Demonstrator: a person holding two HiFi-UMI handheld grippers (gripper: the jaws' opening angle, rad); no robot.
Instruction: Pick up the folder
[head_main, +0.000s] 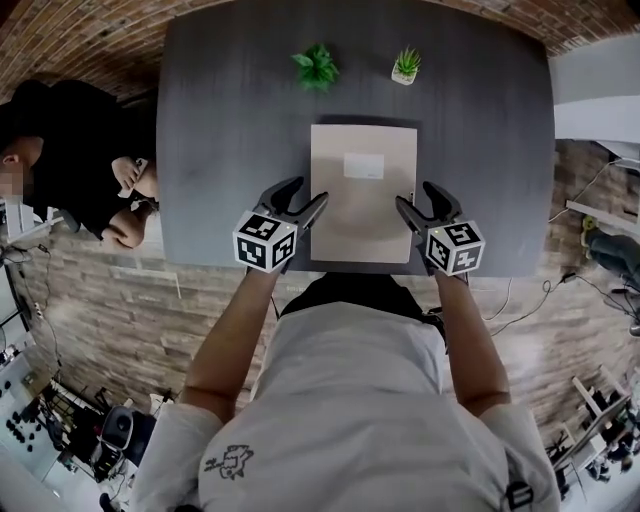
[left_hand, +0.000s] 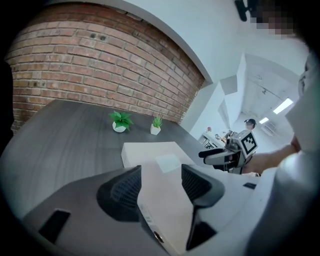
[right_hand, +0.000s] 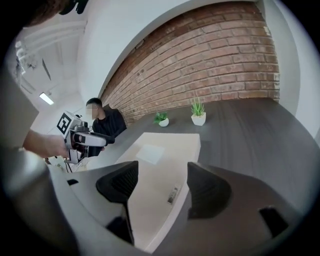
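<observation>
Both gaping wide and gripping nothing, the left tongs (head_main: 312, 190) and right tongs (head_main: 413, 193) each face a side edge of the folder (head_main: 362, 195) between their jaws, so it seems best to slip a jaw beneath and close evenly.

The folder (head_main: 363, 195) lies on the tabletop (head_main: 220, 120), near its front edge. Behind it stand one plant (head_main: 316, 66) and, to the right, a second plant (head_main: 405, 66). The left tool (head_main: 308, 192) is at the folder's left edge, the right tool (head_main: 414, 195) at its right edge.

Beige folder (head_main: 363, 192), dark grey table (head_main: 230, 130)
</observation>
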